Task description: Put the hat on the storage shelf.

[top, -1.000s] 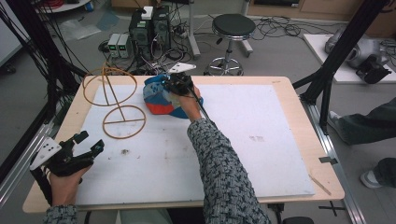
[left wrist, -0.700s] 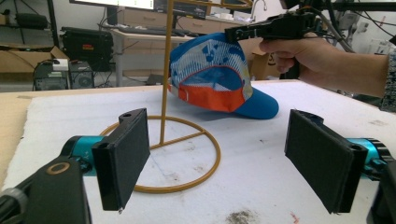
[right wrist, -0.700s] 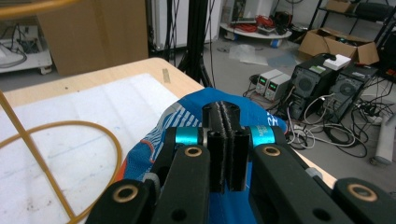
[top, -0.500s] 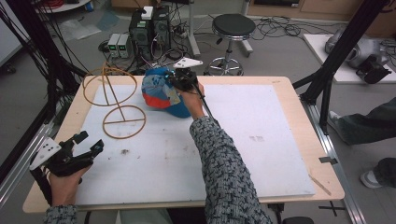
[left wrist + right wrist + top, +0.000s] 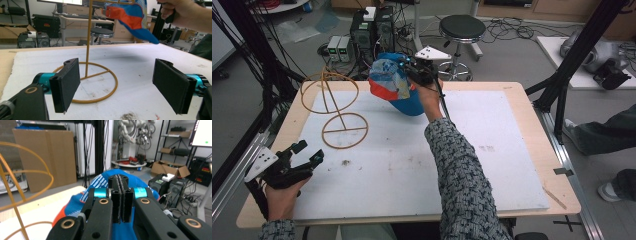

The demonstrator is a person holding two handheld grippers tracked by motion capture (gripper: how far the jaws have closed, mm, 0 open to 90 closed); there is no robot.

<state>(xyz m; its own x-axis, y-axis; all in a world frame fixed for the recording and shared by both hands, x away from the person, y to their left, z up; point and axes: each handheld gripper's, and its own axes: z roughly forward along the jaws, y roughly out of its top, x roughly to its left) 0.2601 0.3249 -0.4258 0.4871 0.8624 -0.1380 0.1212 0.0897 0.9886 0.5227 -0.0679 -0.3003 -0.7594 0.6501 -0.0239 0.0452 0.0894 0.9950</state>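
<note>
Right gripper (image 5: 409, 70): jaws pressed together on the fabric of the blue and orange cap (image 5: 394, 87); cap hangs clear above the far edge of the table (image 5: 522, 150), just right of the wire stand (image 5: 337, 107); left gripper (image 5: 307, 156): jaws wide apart, nothing between them, at the near left corner.

Cap (image 5: 394, 90) above the table (image 5: 512, 130), right of the wire stand (image 5: 337, 112).
</note>
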